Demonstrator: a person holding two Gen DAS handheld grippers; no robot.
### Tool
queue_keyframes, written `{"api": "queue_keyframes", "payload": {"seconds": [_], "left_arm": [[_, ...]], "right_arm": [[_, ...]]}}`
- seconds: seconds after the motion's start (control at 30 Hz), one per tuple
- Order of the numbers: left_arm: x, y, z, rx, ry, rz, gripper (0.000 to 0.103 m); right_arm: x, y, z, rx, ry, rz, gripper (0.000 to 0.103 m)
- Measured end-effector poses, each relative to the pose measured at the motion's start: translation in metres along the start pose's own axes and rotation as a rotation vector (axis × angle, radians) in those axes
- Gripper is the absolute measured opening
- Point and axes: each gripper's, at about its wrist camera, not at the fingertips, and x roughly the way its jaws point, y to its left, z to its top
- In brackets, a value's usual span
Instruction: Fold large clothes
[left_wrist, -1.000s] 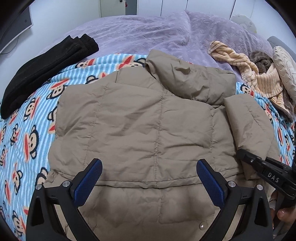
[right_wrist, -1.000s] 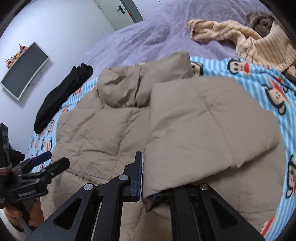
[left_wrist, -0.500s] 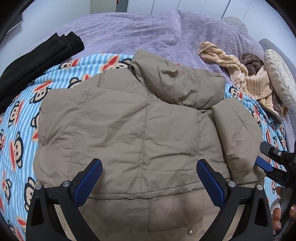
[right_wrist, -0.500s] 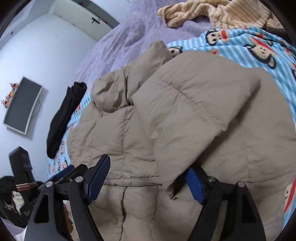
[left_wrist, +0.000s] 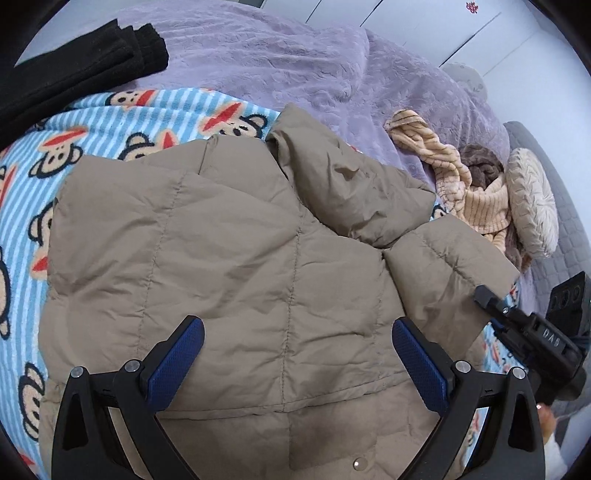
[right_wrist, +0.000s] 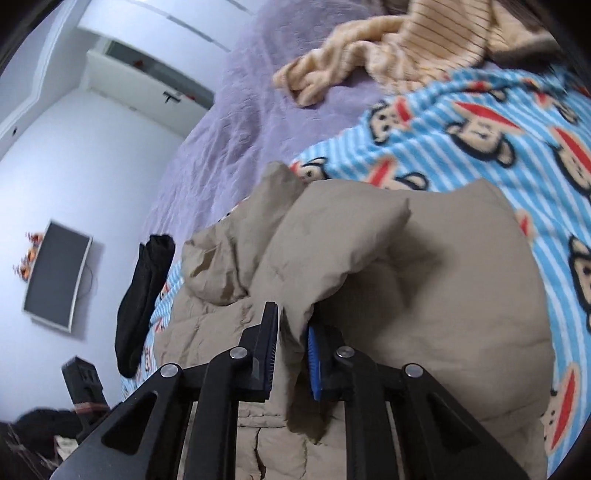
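the tan puffer jacket (left_wrist: 229, 266) lies back-up on the monkey-print blanket (left_wrist: 33, 206), spread over the bed with its hood (left_wrist: 347, 184) pointing toward the purple bedspread (left_wrist: 295, 70). judged reason for this layout: a flat, face-down garment gives straight lines for turning the sleeves in.

the right sleeve (right_wrist: 369, 266) is doubled over the jacket body. the right gripper (right_wrist: 291, 354) has its jaws pressed nearly together, pinching the sleeve's free end: a fold of tan fabric passes between the 2 blue pads (right_wrist: 314, 365) and hangs out below them. the hold at the cuff end appears chosen so the whole sleeve follows the gripper across the body.

the left gripper (left_wrist: 295, 365) hovers above the lower back panel with jaws spread wide and nothing between them; the fabric lies beneath, not within, the gap. whether the tips touch the jacket cannot be told. it seems placed to steady or take the hem.

bystanders: a black folded garment (left_wrist: 74, 70) on the far left of the bed, well apart, and a striped beige cloth (left_wrist: 461, 177) near the hood side.
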Motion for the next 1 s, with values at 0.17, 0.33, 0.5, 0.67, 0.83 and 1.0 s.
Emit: {"api": "queue_keyframes", "payload": {"seconds": [0.17, 0.33, 0.5, 0.67, 0.83, 1.0], "left_arm": [[-0.010, 0.019, 0.005, -0.068, -0.013, -0.051, 0.102], [-0.015, 0.037, 0.010, -0.143, 0.001, -0.177, 0.102], [-0.003, 0.036, 0.010, -0.186, 0.051, -0.342, 0.102], [0.013, 0.027, 0.010, -0.219, 0.089, -0.433, 0.102], [0.033, 0.011, 0.010, -0.130, 0.130, -0.302, 0.102], [0.048, -0.010, 0.011, -0.076, 0.157, -0.260, 0.094]], "right_arm": [[0.026, 0.071, -0.027, -0.303, 0.069, -0.015, 0.017], [0.055, 0.113, -0.077, -0.539, 0.161, -0.070, 0.017], [0.081, 0.113, -0.102, -0.591, 0.264, -0.142, 0.018], [0.075, 0.102, -0.100, -0.554, 0.321, -0.165, 0.064], [0.031, 0.071, -0.095, -0.480, 0.273, -0.170, 0.079], [-0.016, 0.002, -0.090, -0.236, 0.266, -0.166, 0.079]]}}
